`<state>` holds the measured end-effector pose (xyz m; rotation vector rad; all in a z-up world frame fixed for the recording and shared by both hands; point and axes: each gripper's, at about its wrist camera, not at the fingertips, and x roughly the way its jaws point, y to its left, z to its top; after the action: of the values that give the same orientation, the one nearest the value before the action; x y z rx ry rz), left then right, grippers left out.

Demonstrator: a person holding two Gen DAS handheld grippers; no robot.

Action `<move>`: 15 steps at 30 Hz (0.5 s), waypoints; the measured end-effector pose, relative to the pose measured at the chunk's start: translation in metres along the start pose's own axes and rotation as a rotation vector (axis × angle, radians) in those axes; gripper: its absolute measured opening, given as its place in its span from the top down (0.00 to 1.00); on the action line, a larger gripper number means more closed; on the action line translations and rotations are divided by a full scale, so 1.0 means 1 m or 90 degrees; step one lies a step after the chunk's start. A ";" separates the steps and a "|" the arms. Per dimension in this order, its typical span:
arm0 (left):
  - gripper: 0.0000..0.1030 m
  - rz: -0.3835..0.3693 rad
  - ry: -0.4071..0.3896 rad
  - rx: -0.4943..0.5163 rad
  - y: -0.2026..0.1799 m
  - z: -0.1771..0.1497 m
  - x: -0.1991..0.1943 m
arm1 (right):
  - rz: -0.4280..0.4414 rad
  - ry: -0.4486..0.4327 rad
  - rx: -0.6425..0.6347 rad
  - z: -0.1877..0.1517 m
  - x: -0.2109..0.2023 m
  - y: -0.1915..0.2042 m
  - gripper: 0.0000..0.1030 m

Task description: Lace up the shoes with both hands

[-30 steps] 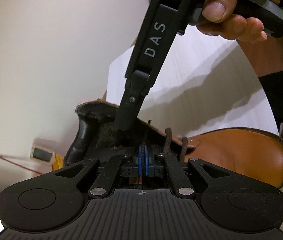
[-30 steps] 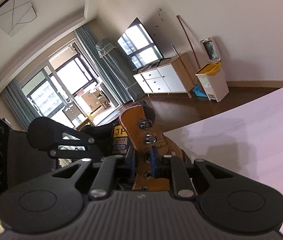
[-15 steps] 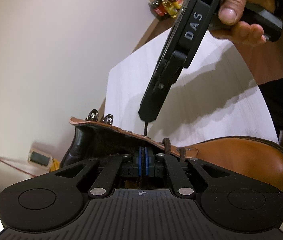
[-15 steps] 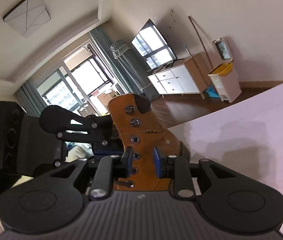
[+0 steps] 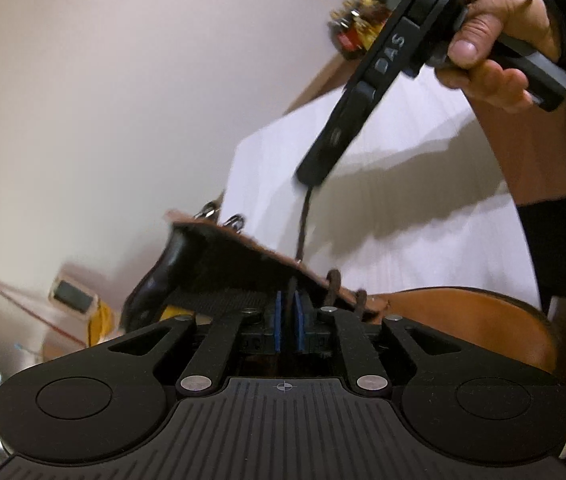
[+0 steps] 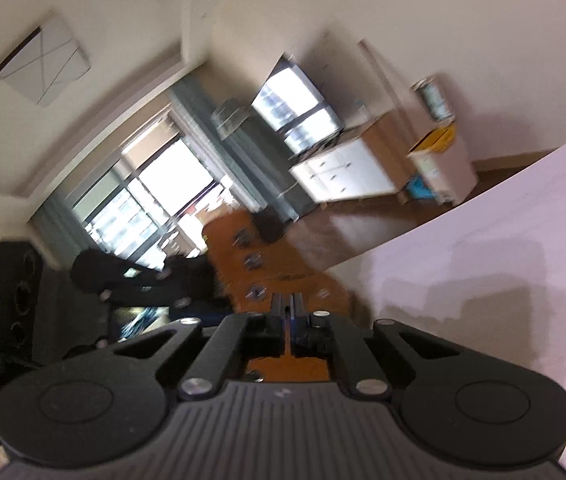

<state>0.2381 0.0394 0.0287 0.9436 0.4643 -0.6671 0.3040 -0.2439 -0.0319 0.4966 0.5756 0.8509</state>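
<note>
The tan leather lace-up boot (image 5: 463,320) lay on its side on the pale white tabletop (image 5: 403,216), toe toward the right of the left wrist view, its dark-lined collar and the two metal speed hooks (image 5: 235,222) at the far edge of the eyelet flap; the thin dark brown shoelace (image 5: 303,224) rose taut from an eyelet in that flap up to the tip of the right gripper (image 5: 311,176), which a hand (image 5: 495,40) carried above the boot.

The right gripper's jaws had just been closing and stood clenched, the lace's end pinched between them; in the blurred right wrist view the blue pads met with no gap, though the lace itself could not be made out there. The left gripper (image 5: 289,322) had just been opening a little; a dark strand, seemingly lace, ran in the narrow gap between its blue pads (image 5: 278,320), and whether the pads pressed on it could not be told.

The lace looked light, limp and thin — likely to slip from smooth pads unless gripped near its stiff tip, square across the pads; a hold further down would probably let it flop and miss the next eyelet. The boot seemed heavy and stiff in the toe but soft at the flap — so the flap, judged liable to fold under a pull, wanted steadying close beside the eyelet being threaded.
</note>
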 end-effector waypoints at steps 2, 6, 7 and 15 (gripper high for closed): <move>0.79 0.027 -0.019 -0.058 0.009 -0.014 -0.023 | -0.038 -0.012 -0.004 0.002 -0.018 -0.006 0.97; 0.77 0.083 -0.012 -0.136 0.020 -0.043 -0.046 | -0.164 -0.031 -0.019 0.002 -0.058 -0.022 0.98; 0.77 0.097 -0.003 -0.167 0.023 -0.055 -0.050 | -0.197 -0.034 -0.023 0.002 -0.065 -0.025 0.98; 0.75 0.109 0.046 -0.230 0.019 -0.093 -0.038 | -0.491 -0.073 -0.083 0.008 -0.134 -0.051 0.98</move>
<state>0.2176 0.1384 0.0159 0.6575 0.5397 -0.3781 0.2662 -0.3818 -0.0212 0.1698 0.5416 0.1206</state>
